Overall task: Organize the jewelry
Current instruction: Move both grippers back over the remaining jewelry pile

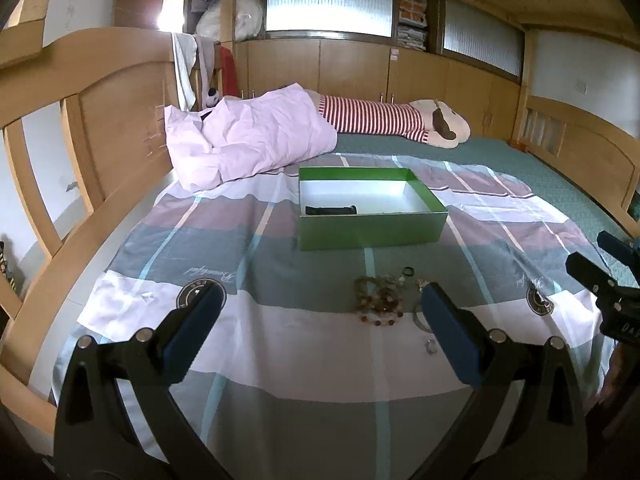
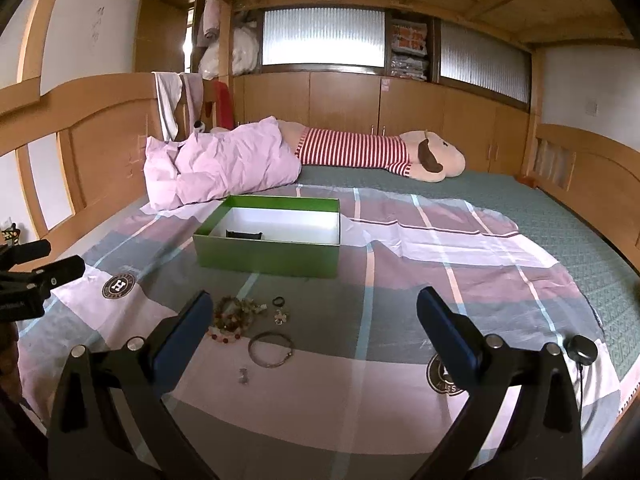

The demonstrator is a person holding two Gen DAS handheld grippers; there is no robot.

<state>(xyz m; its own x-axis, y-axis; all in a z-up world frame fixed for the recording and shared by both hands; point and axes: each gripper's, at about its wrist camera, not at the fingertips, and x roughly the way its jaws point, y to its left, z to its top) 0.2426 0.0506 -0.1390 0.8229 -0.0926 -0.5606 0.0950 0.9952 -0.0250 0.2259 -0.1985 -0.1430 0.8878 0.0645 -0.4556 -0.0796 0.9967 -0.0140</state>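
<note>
Both grippers — left gripper [image 1: 320,304], right gripper [image 2: 314,308] — gape wide, holding nothing; the beads [image 2: 232,314] lie near the green box [image 2: 268,254].

Black gripper frames, blue-padded fingers [image 1: 450,332], silver screws.

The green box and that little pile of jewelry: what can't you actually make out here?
- Green box, both views: the near wall hides part of the floor; the dark item inside is unidentifiable.
- Bead bracelets, both views: tangled, so uncountable.
- Silver bangle, left wrist view: mostly behind a blue pad.
- Tiny piece: too small.
</note>
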